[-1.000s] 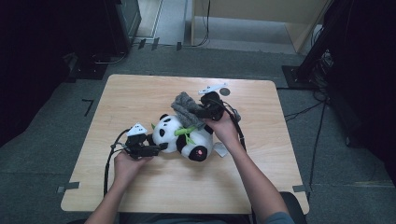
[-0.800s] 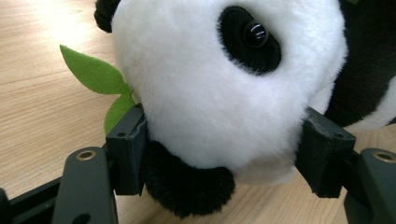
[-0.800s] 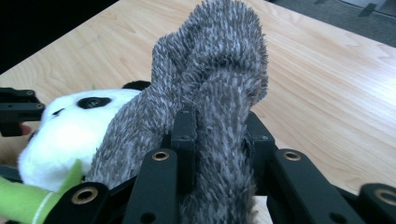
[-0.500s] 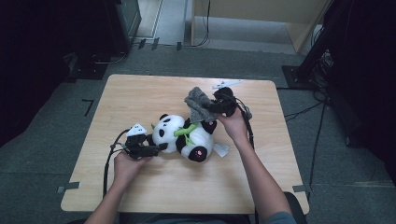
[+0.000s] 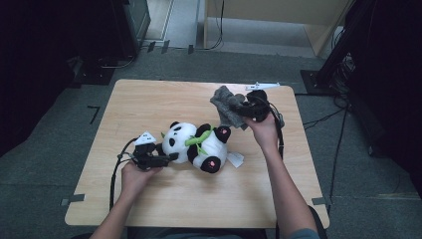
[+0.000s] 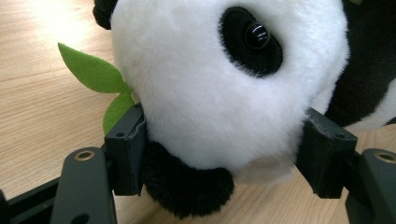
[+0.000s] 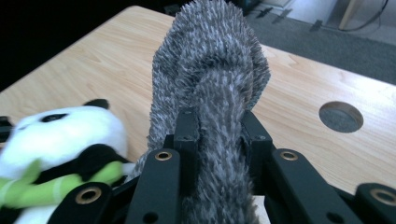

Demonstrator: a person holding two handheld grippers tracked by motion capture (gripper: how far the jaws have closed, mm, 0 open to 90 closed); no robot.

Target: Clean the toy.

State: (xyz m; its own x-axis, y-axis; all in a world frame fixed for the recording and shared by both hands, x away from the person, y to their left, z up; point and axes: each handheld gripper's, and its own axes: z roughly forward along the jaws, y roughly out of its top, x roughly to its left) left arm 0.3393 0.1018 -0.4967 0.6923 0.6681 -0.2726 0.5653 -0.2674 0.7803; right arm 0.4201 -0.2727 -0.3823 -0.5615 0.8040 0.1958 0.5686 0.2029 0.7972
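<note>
While the left gripper [image 5: 171, 157] pins the panda toy [image 5: 196, 146] by its head near the middle of the table [image 5: 149, 104], its jaws half-spread and pressing into the plush on both sides, the right gripper [image 5: 238, 107] is the one on the move. It has carried the grey fuzzy cloth [image 5: 226, 105] off the panda's body and out toward the far right corner; a second ago that cloth lay draped right against the toy, and now it hangs clear of it. The right jaws are pinched narrow on a fold of the fabric. My read: the covering is off and the panda is bare, so what's left is setting the cloth down.

The cloth's lower end is cut off behind the jaws in the right gripper view, and whether it brushes the table is hard to tell. The panda's far side is hidden in the left gripper view.
</note>
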